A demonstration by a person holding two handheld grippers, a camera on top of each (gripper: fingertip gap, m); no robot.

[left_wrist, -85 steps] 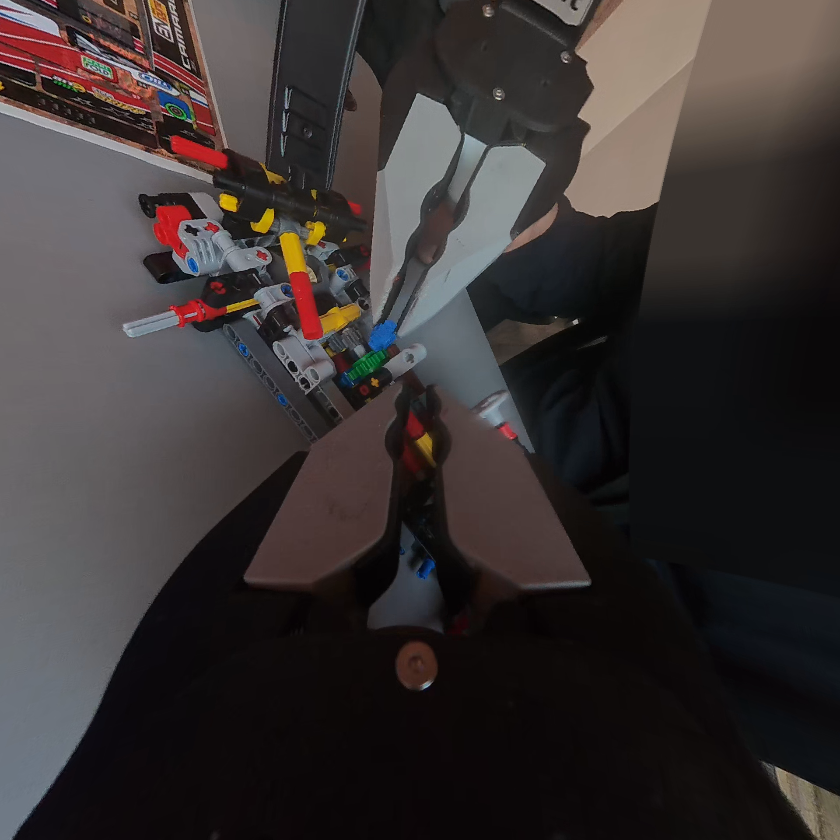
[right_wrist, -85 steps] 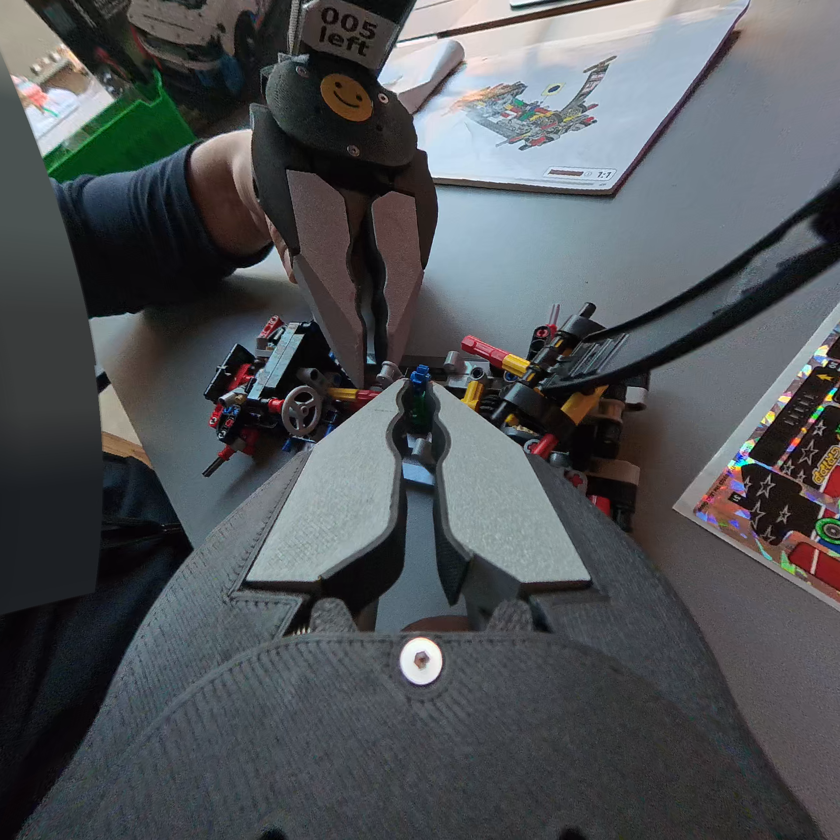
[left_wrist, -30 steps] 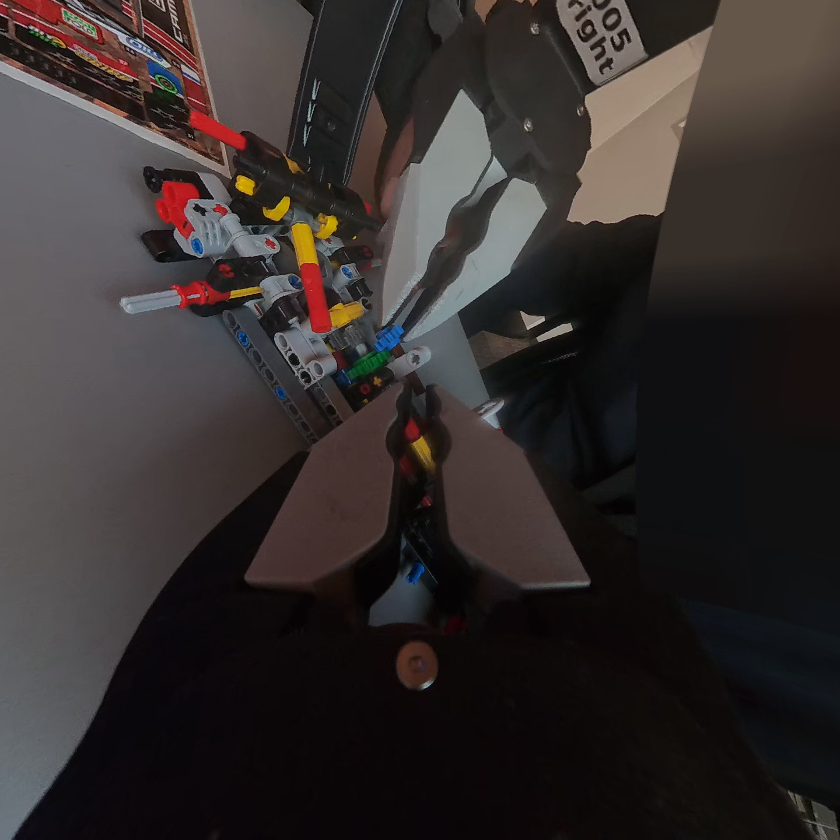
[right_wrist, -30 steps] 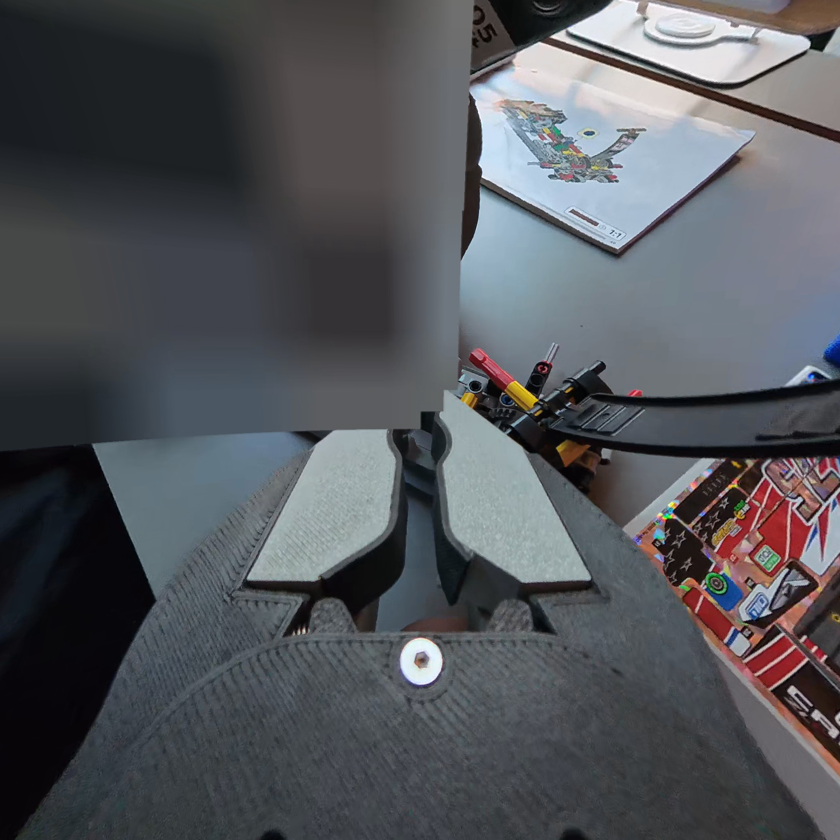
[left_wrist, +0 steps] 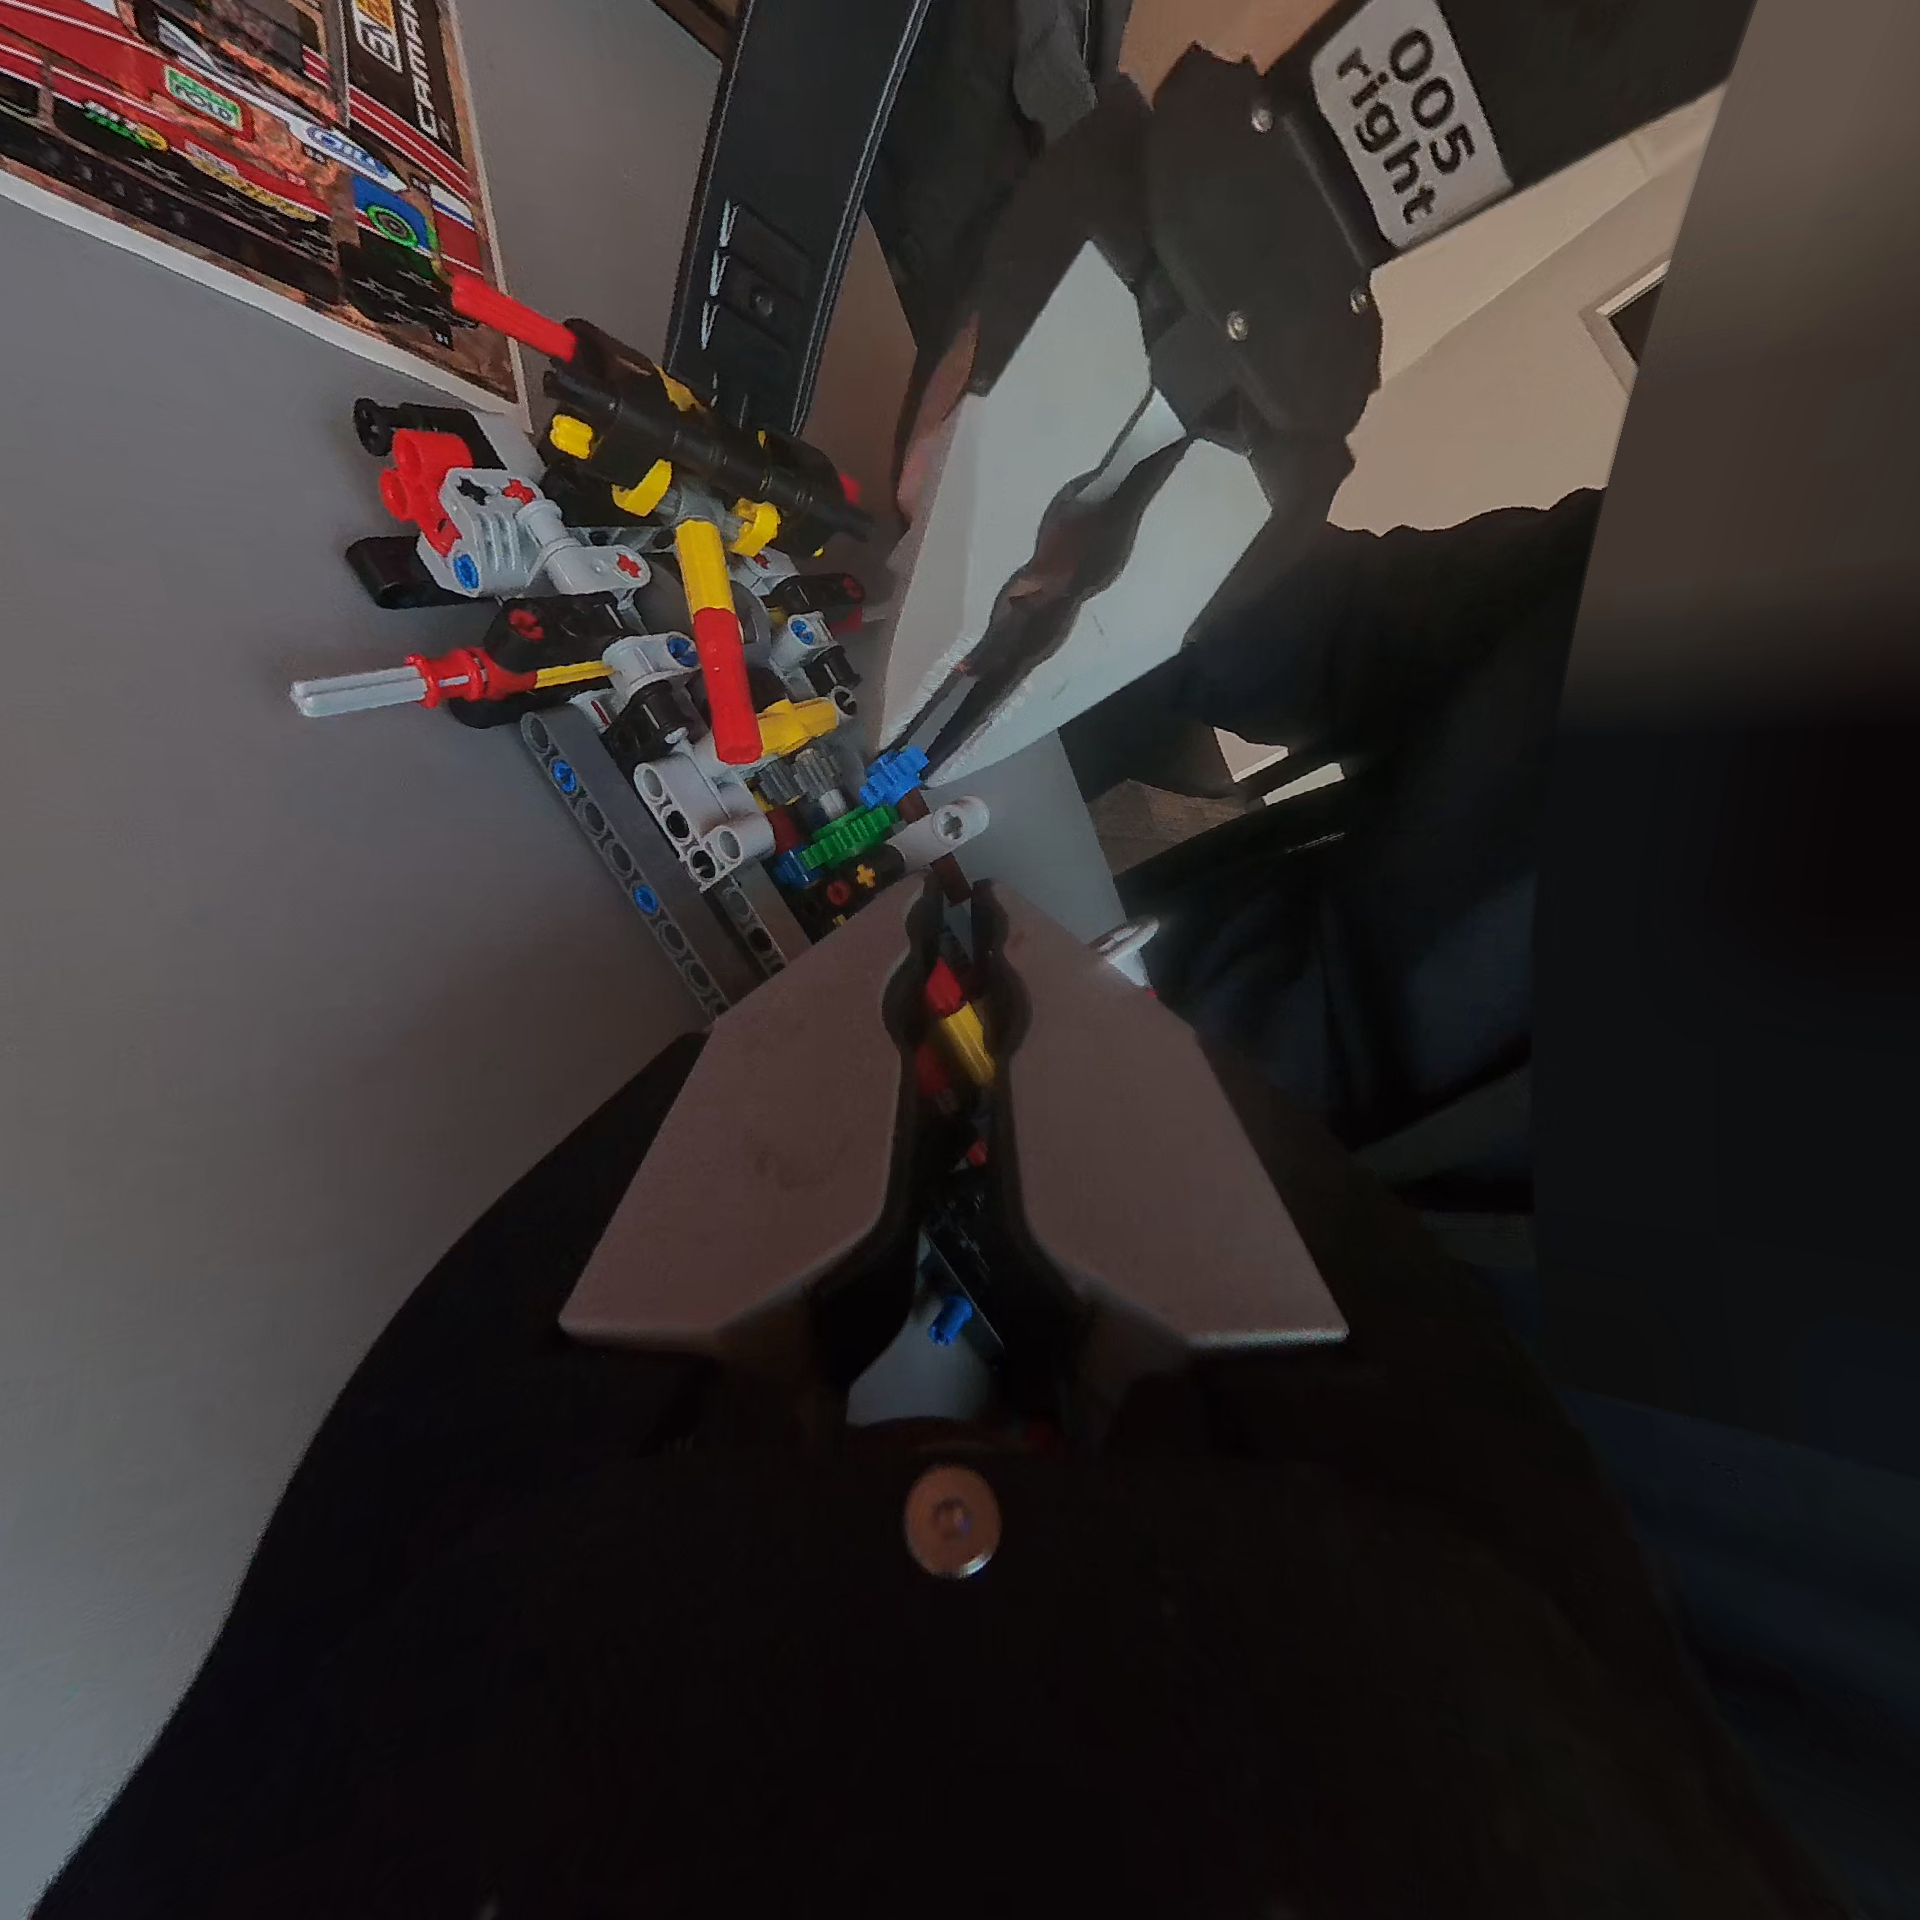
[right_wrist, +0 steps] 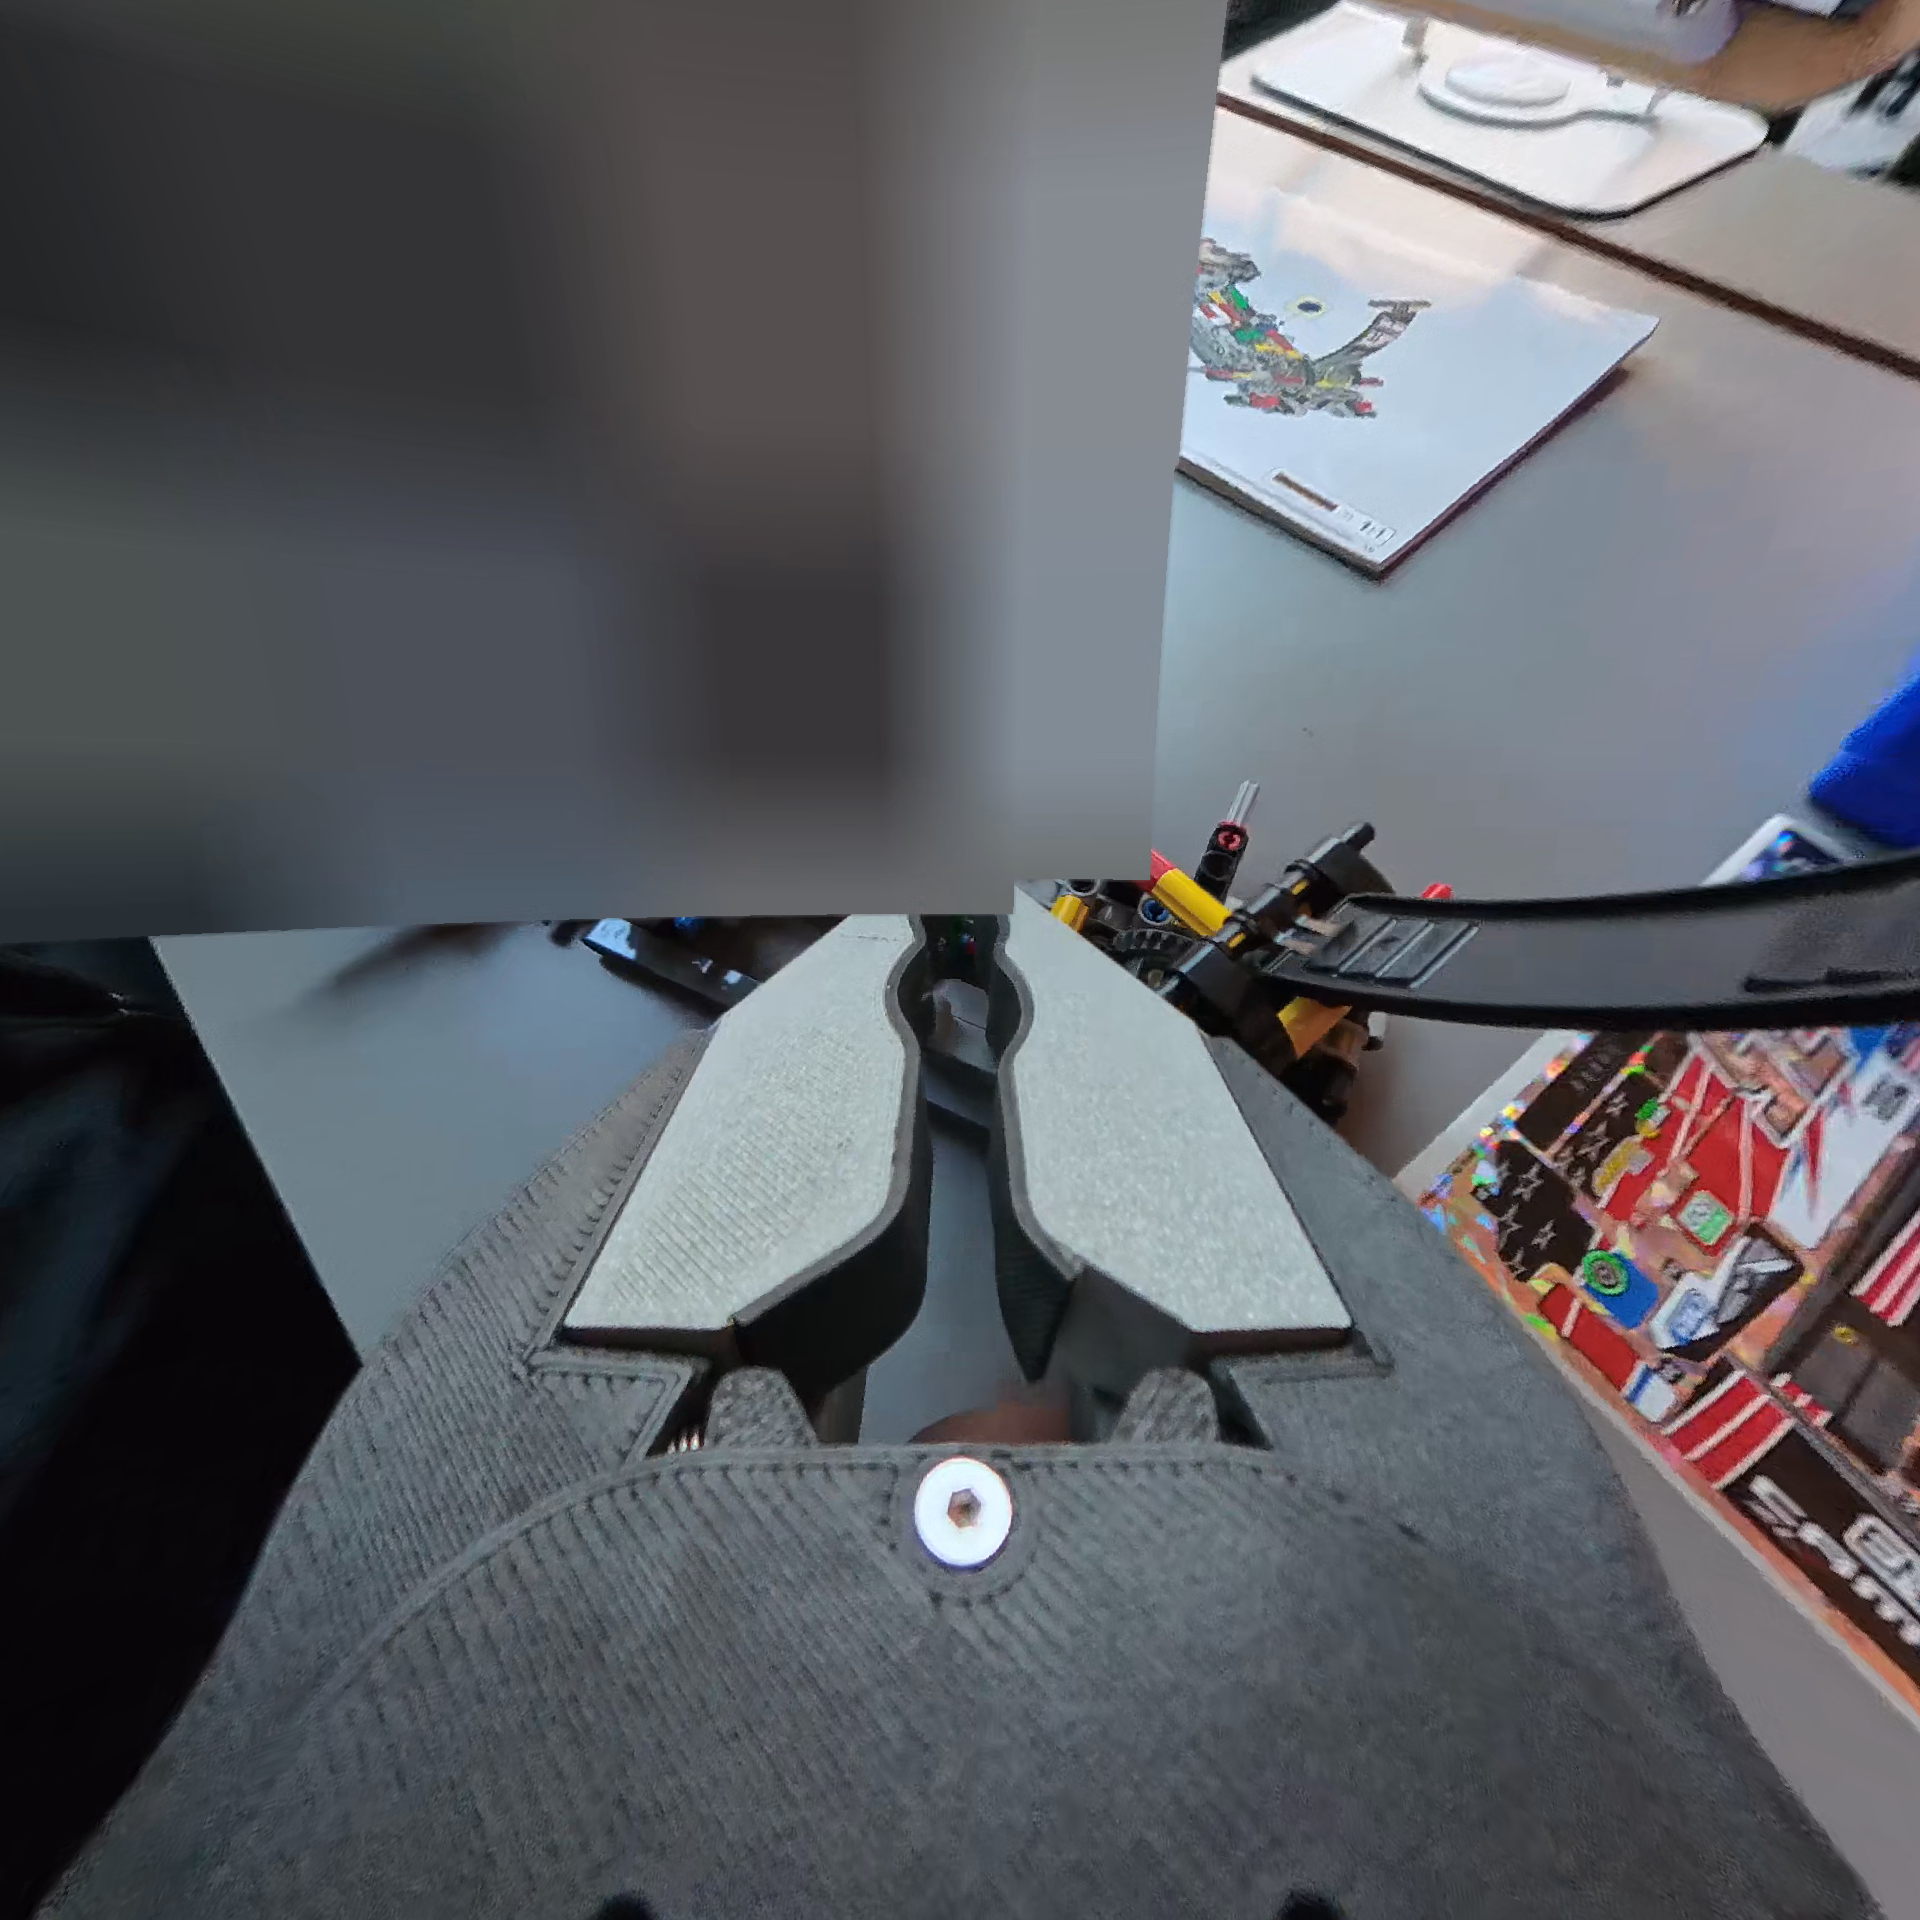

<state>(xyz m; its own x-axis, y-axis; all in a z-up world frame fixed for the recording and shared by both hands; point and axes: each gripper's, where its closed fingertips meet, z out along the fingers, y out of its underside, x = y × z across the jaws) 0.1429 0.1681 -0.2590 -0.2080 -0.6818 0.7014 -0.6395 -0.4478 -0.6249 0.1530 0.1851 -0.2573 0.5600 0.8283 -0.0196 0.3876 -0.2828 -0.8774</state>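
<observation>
Your left gripper (left_wrist: 954, 902) has its fingers closed on a thin dark brown axle (left_wrist: 943, 868) of the brick model (left_wrist: 665, 644) on the table (left_wrist: 208, 935). Your right gripper (left_wrist: 914, 774) pinches almost shut at the blue gear (left_wrist: 891, 774); whether it grips it, I cannot tell. A white label (left_wrist: 1408, 140) marks its body.

Grey table (right_wrist: 1455, 675), toy-brick assembly (left_wrist: 686, 644), sticker sheet (right_wrist: 1714, 1278), instruction booklet (right_wrist: 1455, 436)
</observation>
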